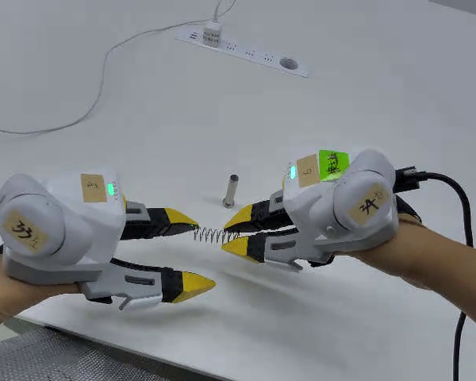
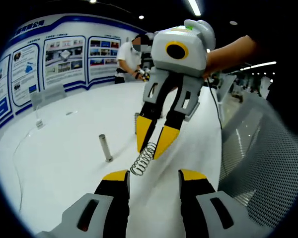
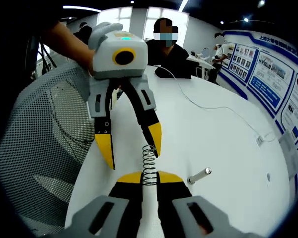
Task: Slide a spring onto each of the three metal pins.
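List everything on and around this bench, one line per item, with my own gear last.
table: one, white, under everything
spring: one, silvery, held above the table between the two grippers
metal pin: one, grey, upright on the table beyond the spring
power strip: one, white, far side of the table
white cable: one, running from the power strip off to the left
black cable: one, trailing from the right gripper
mesh surface: one, grey, at the near left edge
right gripper: one, white with black-and-yellow jaws, shut on one end of the spring
left gripper: one, same colours, open, upper jaw tip at the spring's other end
right hand: one, holding the right gripper
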`<state>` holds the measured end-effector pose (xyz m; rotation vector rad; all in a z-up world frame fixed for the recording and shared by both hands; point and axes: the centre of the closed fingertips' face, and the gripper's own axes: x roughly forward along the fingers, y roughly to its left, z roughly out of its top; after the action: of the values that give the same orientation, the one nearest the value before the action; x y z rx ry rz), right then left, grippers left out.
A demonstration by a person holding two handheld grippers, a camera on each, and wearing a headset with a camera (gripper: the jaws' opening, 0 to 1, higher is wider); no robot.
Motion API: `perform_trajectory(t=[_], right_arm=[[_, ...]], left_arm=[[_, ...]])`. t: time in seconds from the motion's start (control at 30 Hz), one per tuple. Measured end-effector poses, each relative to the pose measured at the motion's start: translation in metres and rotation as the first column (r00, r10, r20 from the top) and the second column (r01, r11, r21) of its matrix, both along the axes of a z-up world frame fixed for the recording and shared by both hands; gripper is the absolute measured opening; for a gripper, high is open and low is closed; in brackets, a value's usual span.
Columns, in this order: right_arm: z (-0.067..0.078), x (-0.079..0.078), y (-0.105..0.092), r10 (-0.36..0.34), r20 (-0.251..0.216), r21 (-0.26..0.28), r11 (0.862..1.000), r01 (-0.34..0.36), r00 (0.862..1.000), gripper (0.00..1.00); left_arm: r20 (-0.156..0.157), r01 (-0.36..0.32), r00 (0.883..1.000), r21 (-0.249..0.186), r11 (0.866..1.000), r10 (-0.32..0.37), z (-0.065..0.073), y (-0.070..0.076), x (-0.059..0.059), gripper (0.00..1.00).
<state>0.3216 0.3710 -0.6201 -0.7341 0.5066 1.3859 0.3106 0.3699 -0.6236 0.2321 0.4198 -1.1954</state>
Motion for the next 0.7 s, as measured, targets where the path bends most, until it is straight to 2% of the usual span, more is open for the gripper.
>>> perform_trajectory(t=[0.17,0.3,0.4,0.5,0.7], right_arm=[[0.009,-0.006,-0.005,0.026,0.012,-0.012,1.000,-0.026,1.000,0.10],[0.008,-0.011,-0.010,0.052,0.031,-0.049,0.998,-0.050,0.998,0.10],[0.008,-0.014,-0.011,0.055,0.030,-0.053,0.997,-0.054,0.998,0.10],[0.013,-0.016,-0.012,0.057,0.034,-0.046,0.997,-0.055,0.998,0.10],[0.020,-0.020,-0.013,0.068,0.037,-0.040,0.997,-0.067,0.997,0.10]], left_arm=[[0.021,0.029,0.999,-0.027,0.999,-0.028,0.008,-0.006,-0.004,0.36],[0.044,0.056,0.998,-0.056,0.997,-0.053,0.017,-0.012,-0.007,0.32],[0.077,0.068,0.995,-0.063,0.996,-0.064,0.023,-0.014,-0.007,0.26],[0.132,0.089,0.988,-0.050,0.995,-0.081,0.029,-0.016,-0.007,0.20],[0.150,0.113,0.983,-0.031,0.993,-0.107,0.029,-0.016,-0.007,0.14]])
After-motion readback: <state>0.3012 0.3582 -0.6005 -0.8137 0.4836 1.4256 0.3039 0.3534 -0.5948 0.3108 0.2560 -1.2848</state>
